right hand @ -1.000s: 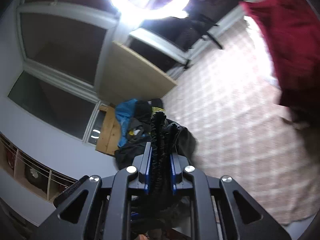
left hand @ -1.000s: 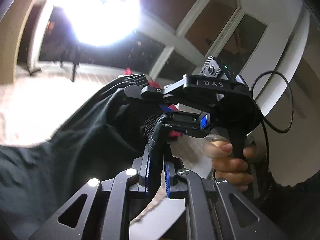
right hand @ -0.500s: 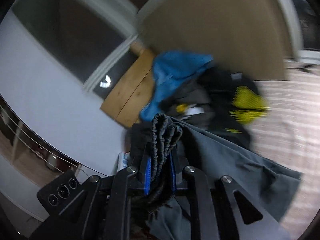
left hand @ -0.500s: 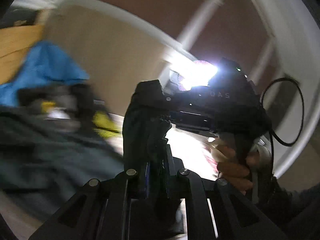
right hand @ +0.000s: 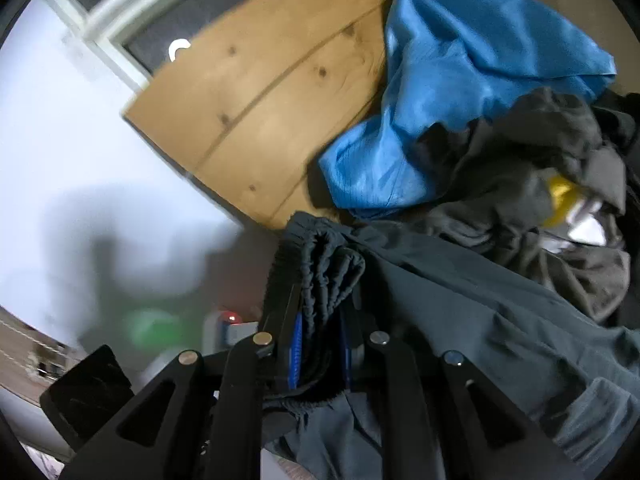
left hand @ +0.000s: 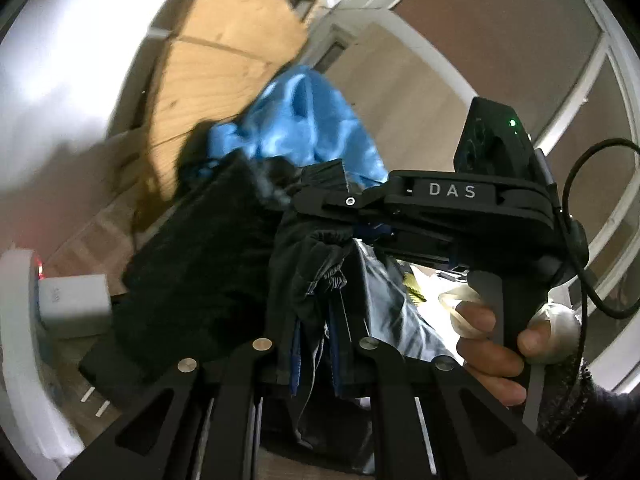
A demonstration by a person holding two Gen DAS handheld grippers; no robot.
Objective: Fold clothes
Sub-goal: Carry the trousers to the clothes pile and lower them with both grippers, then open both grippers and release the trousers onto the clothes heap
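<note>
Left wrist view shows the left claw (left hand: 314, 344) clamped on a bunched fold of the dark grey shorts (left hand: 320, 264), the cloth squeezed between its blue pads. At two o'clock the right claw (left hand: 320, 204) comes in sideways, its handle in a hand (left hand: 494, 344), biting the same garment's gathered waistband. Both claws are closed on cloth, so the shorts hang stretched between them above the heap.

Risk, as I judge it: the folds are thick and slippery, and a hard tug could pull the waistband out of one claw, or drag the blue garment (right hand: 460, 92) off the pile with it.

Only the right wrist view shows the pile (right hand: 552, 168) plainly, at one to three o'clock, resting against a wooden board (right hand: 260, 100). Only the left view shows the hand and the trailing cable (left hand: 580, 240).
</note>
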